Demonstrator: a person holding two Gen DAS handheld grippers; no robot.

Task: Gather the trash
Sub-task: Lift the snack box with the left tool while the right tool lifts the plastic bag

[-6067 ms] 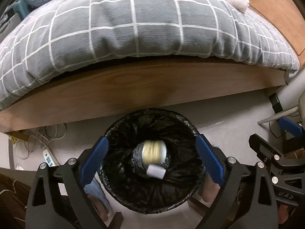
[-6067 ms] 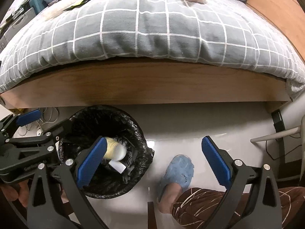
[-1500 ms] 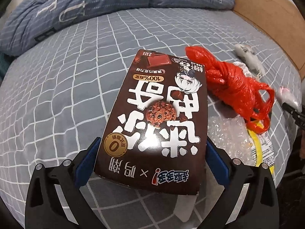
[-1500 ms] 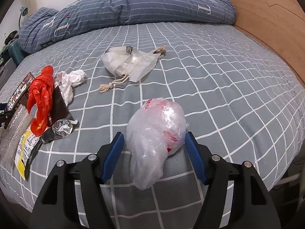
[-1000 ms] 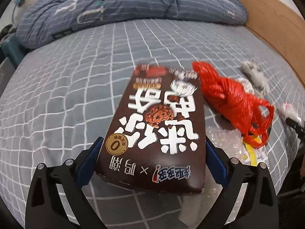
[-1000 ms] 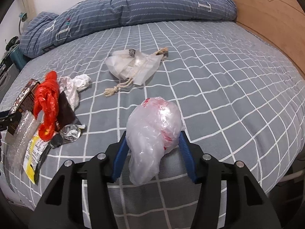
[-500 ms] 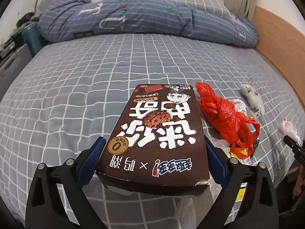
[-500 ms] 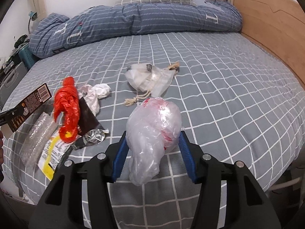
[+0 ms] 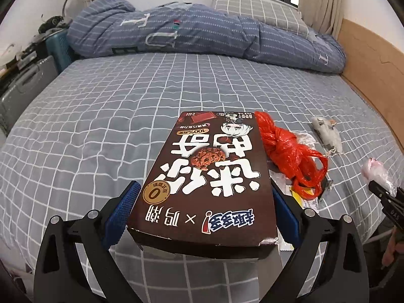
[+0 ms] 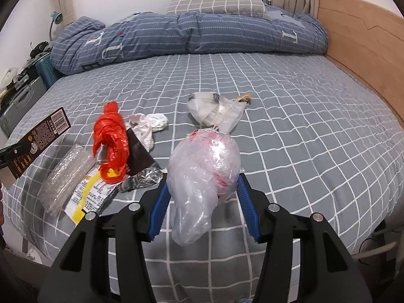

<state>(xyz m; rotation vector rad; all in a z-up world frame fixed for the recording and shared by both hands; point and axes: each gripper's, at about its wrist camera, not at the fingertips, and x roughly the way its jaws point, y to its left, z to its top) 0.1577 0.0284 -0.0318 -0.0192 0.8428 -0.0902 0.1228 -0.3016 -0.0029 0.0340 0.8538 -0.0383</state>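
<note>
My left gripper [image 9: 202, 202] is shut on a brown cookie box [image 9: 207, 176] and holds it flat above the grey checked bed [image 9: 101, 126]. The box also shows at the left edge of the right wrist view [image 10: 38, 139]. My right gripper [image 10: 202, 202] is shut on a clear plastic bag [image 10: 204, 174] with something red inside, lifted above the bed; this bag shows at the right of the left wrist view [image 9: 376, 171]. On the bed lie a red plastic bag [image 10: 112, 141], bubble wrap [image 10: 65, 176], a yellow-and-white wrapper [image 10: 85, 197], foil [image 10: 144, 179], crumpled white tissue [image 10: 149, 126] and a white drawstring pouch [image 10: 217, 113].
A rolled blue striped duvet [image 10: 189, 35] and a checked pillow [image 10: 217, 2] lie at the head of the bed. A wooden bed frame [image 10: 366, 50] runs along the right. A grey suitcase [image 9: 22, 85] and clutter stand at the left.
Both grippers have risen and pulled back from the bed with the box and the bag in them. More of the room shows now.
</note>
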